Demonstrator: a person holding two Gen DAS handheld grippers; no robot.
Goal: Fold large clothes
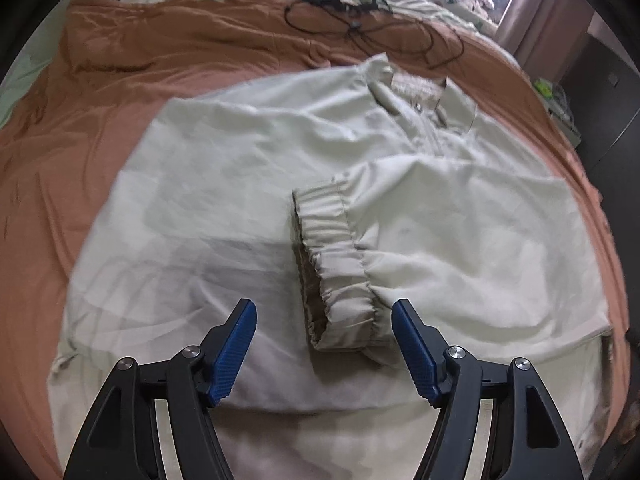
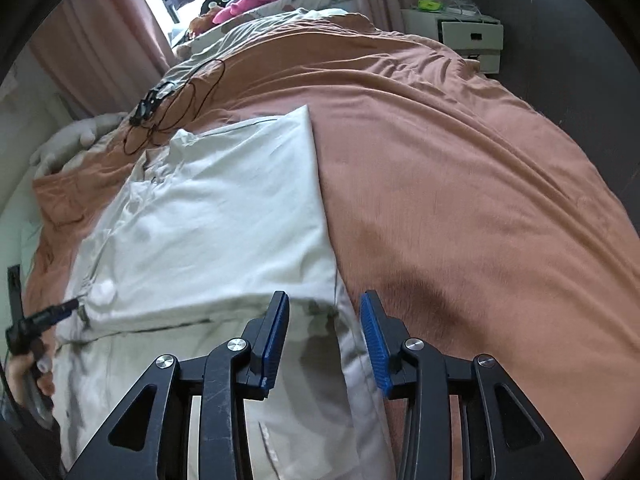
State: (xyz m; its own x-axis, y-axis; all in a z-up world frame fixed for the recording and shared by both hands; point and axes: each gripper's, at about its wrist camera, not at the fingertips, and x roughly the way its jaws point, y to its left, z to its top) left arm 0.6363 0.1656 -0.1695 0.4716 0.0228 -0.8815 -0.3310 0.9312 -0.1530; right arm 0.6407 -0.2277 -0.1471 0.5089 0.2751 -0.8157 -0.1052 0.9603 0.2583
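Two claws in view, one per wrist camera, both with blue pads. Left gripper (image 1: pixel 324 312): jaws spread wide, nothing clamped; the pale grey-green jacket (image 1: pixel 224 184) lies flat below and ahead of it. Elastic cuff (image 1: pixel 340 272) of a folded-in sleeve sits just ahead of the claw, lower end between the two pad tips, pads clear of it. Beyond the cuff, the jacket collar (image 1: pixel 416 92) with a tan lining. Past the collar, a tangle of black cable (image 1: pixel 352 24) on the orange bedspread (image 1: pixel 120 72).

Right gripper (image 2: pixel 324 308): jaws apart, no cloth pinched. Jacket's right-hand edge runs between and under the pads; jacket body (image 2: pixel 224 216) extends ahead and left of the claw, bare bedspread ahead and right. Far right, beyond the bed, a white bedside cabinet (image 2: pixel 468 36). At the left margin, a hand (image 2: pixel 28 376) holds the other gripper.
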